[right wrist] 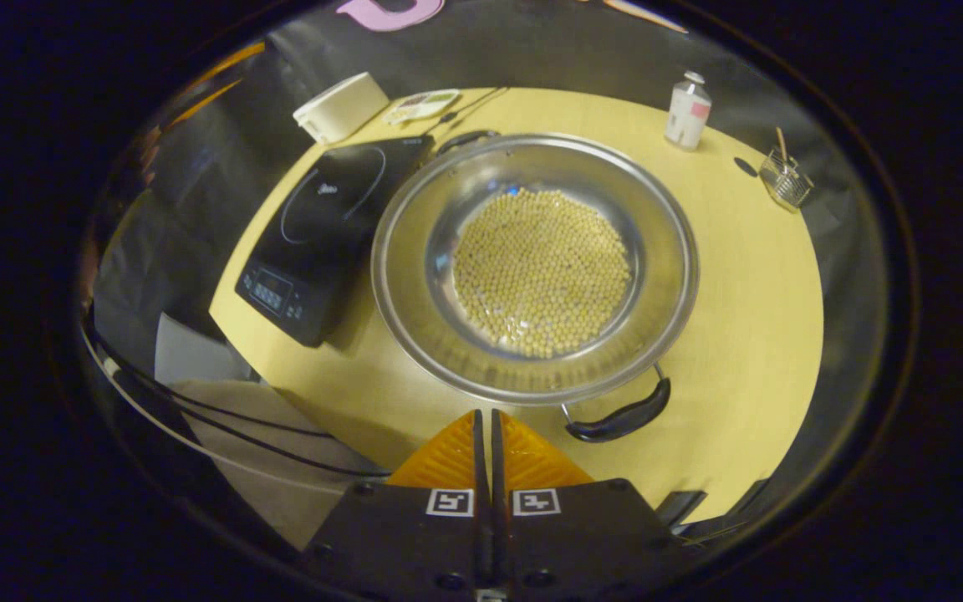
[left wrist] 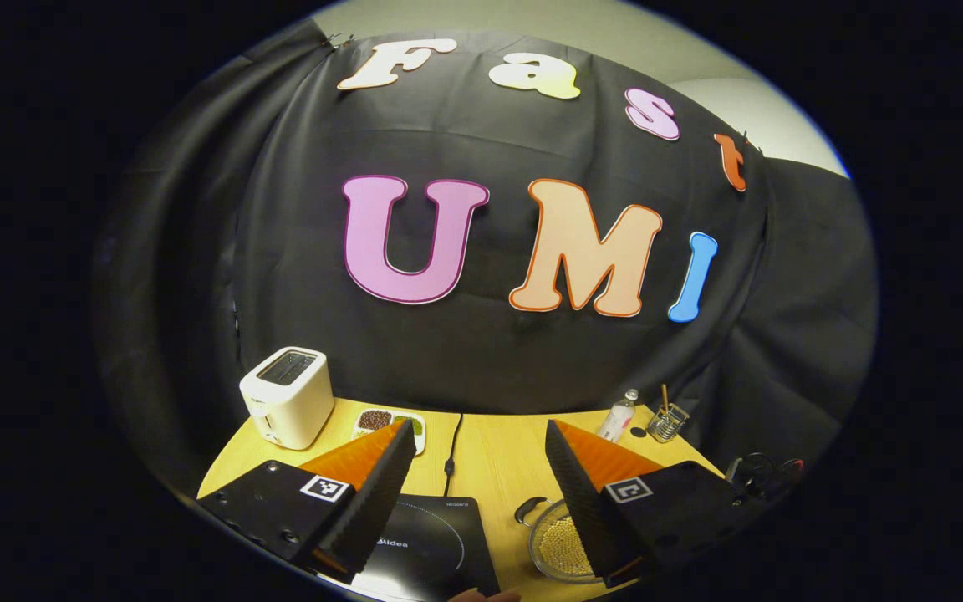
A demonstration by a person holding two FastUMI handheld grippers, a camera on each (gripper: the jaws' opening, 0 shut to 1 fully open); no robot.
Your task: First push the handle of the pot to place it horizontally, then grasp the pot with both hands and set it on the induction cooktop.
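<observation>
On the yellow worktop (right wrist: 749,276) the steel pot (right wrist: 415,276), wide and shallow with a layer of pale round beans (right wrist: 542,272) in its bottom, sits just right of the black induction cooktop (right wrist: 323,230), very close to its edge. Seen from the right gripper view, the pot lies straight ahead of and below the right hand-held gripper (right wrist: 486,435), whose two fingers are pressed together with nothing between them. Nearest that gripper is one black loop handle (right wrist: 619,420), just to the right of the fingertips and apart from them; its long axis runs along the rim, slanting up toward the right. A second handle (right wrist: 466,139) shows at the far rim beside the cooktop. By my reading the right hand is the nearer one for the handle push. From the left gripper view, the left hand-held gripper (left wrist: 479,443) is spread wide and empty, raised above the worktop, with the cooktop (left wrist: 435,543) between its fingers and the pot (left wrist: 557,548) behind its right finger.
</observation>
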